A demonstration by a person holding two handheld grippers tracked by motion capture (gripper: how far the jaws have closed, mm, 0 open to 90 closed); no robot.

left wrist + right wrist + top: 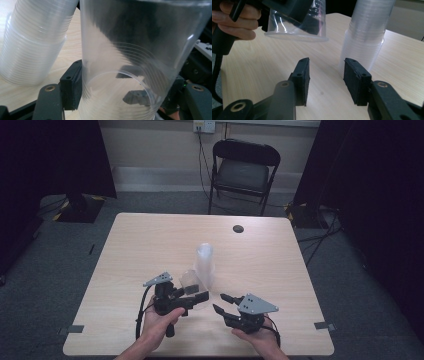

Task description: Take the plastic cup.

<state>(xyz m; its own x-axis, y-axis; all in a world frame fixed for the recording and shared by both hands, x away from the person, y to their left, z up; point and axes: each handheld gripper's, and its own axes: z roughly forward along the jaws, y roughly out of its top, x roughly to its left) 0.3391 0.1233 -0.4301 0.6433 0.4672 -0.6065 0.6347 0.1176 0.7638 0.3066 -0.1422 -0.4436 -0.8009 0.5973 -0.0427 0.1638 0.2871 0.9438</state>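
Left gripper view: a clear cup (117, 75) is clamped at centre frame by the left tool (120, 97), the cup stack (35, 42) upper left. The right tool (327, 82) is held open, nothing between its jaws.

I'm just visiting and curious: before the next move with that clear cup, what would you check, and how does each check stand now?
1. Left tool has the single clear cup between its jaws: ok.
2. Cup lifted off the table, mouth down, in the right gripper view: ok.
3. Cup free of the cup stack: ok, they stand apart.
4. Stack upright on the table: ok.
5. Right tool open and holding nothing: ok.
6. Grip firm enough not to slip or crush the cup: cannot tell.
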